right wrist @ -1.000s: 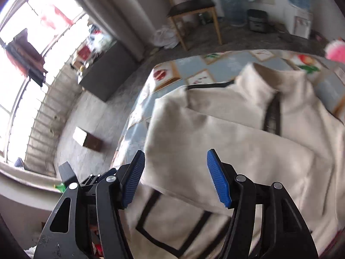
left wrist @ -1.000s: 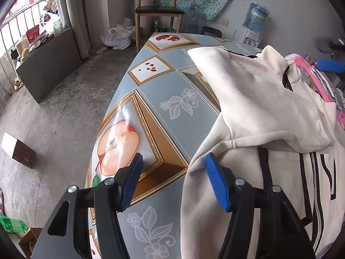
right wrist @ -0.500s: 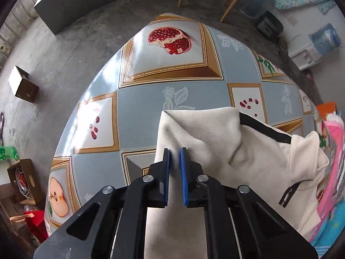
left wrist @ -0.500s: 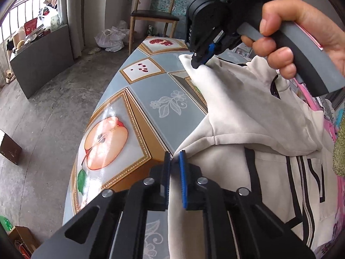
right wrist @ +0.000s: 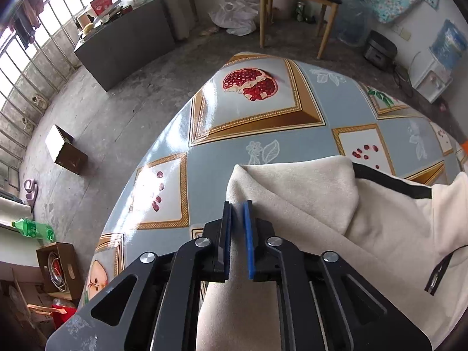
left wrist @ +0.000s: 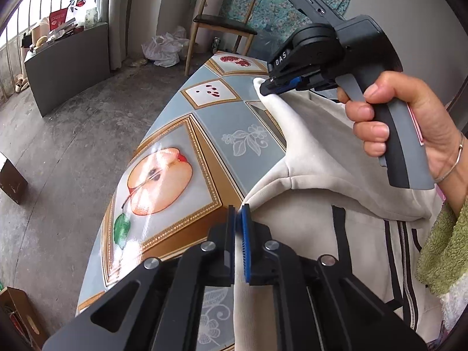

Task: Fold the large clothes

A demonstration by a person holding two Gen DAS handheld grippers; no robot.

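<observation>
A cream jacket (left wrist: 318,158) with black stripes and a zipper lies on a table with a fruit-print cloth (left wrist: 163,175). My left gripper (left wrist: 238,209) is shut on the jacket's left side edge near the table's edge. My right gripper (right wrist: 237,207) is shut on the jacket's far folded corner (right wrist: 292,187); in the left wrist view it (left wrist: 270,85) pinches that corner, held by a hand. The black trim (right wrist: 392,182) and a zip pocket (right wrist: 438,275) show to the right.
A wooden chair (left wrist: 222,26) stands beyond the table's far end. A grey cabinet (left wrist: 67,64) and plastic bags (left wrist: 163,49) are by the window. Cardboard boxes (right wrist: 65,149) sit on the concrete floor at the left. A green fleece sleeve (left wrist: 444,248) is at the right.
Both grippers closed from open onto the jacket's edge. The right gripper moved to the far corner. Since half a second ago both grips hold, with slight lifting of the fabric.
</observation>
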